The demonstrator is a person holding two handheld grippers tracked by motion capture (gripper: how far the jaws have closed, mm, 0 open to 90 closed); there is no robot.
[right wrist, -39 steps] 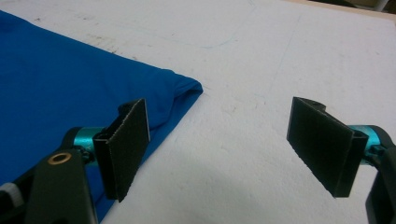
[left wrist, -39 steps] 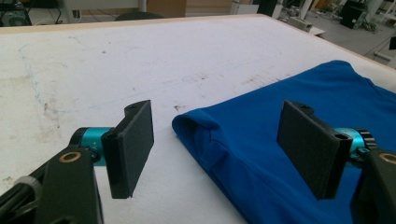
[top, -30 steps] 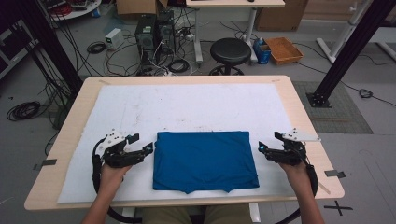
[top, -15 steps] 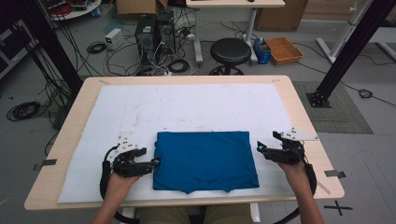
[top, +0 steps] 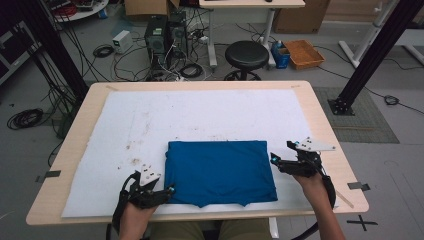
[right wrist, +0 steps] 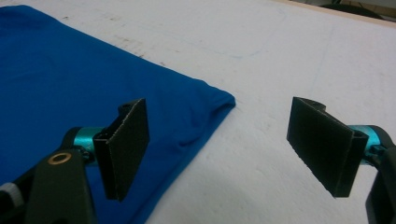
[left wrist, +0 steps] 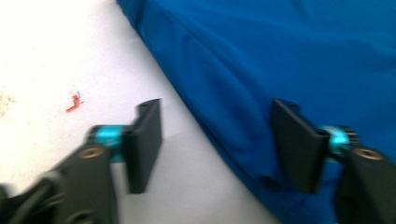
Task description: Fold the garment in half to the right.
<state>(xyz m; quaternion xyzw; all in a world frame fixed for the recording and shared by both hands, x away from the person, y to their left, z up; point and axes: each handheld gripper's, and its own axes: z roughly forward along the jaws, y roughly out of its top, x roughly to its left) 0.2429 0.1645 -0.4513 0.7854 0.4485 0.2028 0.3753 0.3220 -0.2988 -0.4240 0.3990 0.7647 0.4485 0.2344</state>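
A folded blue cloth point(top: 220, 170) lies flat on the white mat point(top: 200, 115), near the table's front edge. My left gripper point(top: 167, 191) is at the cloth's front left corner. In the left gripper view the cloth point(left wrist: 303, 46) has its folded edge running between the jaws of that gripper point(left wrist: 215, 106); the jaws have just been closing but still stand apart, and the pads do not press on it. My right gripper point(top: 274, 159) sits at the cloth's right edge. In the right gripper view it point(right wrist: 218, 109) is open over the cloth's far right corner point(right wrist: 56, 70).
The mat covers most of the wooden table point(top: 320, 110) and carries brown stains point(top: 135, 145) left of the cloth. A tiny red scrap point(left wrist: 74, 101) lies on the mat near the left jaw. A stool point(top: 246, 54), cables and boxes stand on the floor beyond.
My left gripper has slid along the cloth's left edge toward the front corner and its jaws have narrowed. The right gripper and the cloth have stayed put.
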